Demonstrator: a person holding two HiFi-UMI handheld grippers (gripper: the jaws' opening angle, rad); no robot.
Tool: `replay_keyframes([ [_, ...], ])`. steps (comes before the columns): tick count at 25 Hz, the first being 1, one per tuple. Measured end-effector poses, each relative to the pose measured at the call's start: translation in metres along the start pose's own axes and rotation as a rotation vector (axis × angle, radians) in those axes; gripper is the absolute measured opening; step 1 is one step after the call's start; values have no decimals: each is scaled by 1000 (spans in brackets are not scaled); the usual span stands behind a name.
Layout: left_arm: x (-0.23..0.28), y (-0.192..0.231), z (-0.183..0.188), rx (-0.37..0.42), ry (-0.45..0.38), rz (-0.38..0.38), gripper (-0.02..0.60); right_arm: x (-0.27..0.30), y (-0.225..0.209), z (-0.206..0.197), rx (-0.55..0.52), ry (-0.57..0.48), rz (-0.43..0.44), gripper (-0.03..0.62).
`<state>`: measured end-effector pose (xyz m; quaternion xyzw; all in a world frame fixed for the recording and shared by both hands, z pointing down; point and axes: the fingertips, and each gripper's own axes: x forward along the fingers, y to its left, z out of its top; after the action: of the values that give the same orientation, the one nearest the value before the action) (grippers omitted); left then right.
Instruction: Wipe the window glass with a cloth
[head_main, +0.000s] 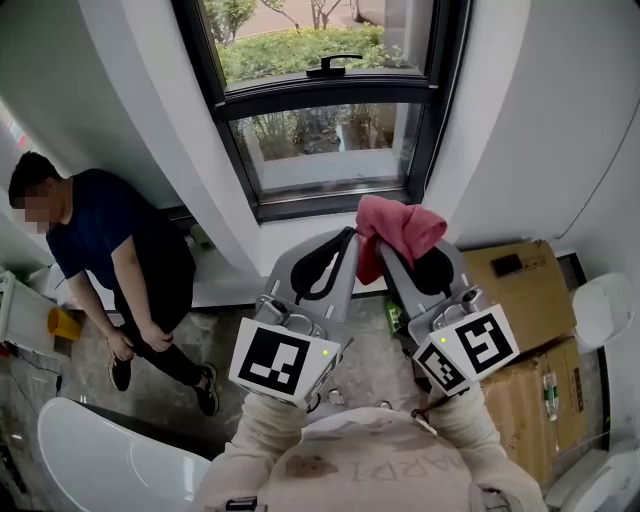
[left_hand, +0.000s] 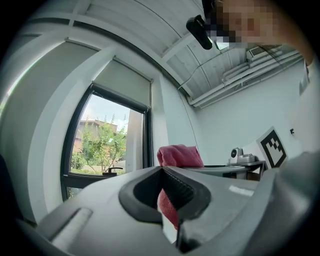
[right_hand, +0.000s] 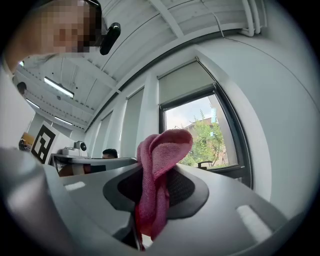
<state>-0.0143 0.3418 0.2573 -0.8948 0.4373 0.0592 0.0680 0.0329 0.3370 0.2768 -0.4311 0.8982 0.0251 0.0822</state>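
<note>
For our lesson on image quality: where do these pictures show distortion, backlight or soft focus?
Head view: wide-angle bend in the window frame, even light. Right gripper view: fisheye curve, dark corners, cloth sharp against bright window glass. Left gripper view: same curve, near jaws soft.

Bare office room: exposed ceiling pipes (left_hand: 250, 76), cardboard boxes (head_main: 535, 300), window (head_main: 330, 145).

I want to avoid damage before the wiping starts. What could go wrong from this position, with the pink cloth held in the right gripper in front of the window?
1. The right gripper clamps the pink cloth as a bunched fold, so it might slip out when pressed on the glass.
2. The cloth flops to one side, so the hard jaw tips could perhaps touch the glass.
3. The window handle sticks out and may snag the cloth.
</note>
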Motion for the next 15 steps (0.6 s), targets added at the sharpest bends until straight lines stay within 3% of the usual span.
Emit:
replay_keyframes([
  [4,-6,15,3,17,-22,-19,0,10,8,-4,26,-3,-20,127],
  [8,-8,32,12,27,-66,-19,0,18,12,-10,-29,20,-61,127],
  [15,20,55,16,32,-104,-40,0,39,-10,-2,-40,7,-70,127],
])
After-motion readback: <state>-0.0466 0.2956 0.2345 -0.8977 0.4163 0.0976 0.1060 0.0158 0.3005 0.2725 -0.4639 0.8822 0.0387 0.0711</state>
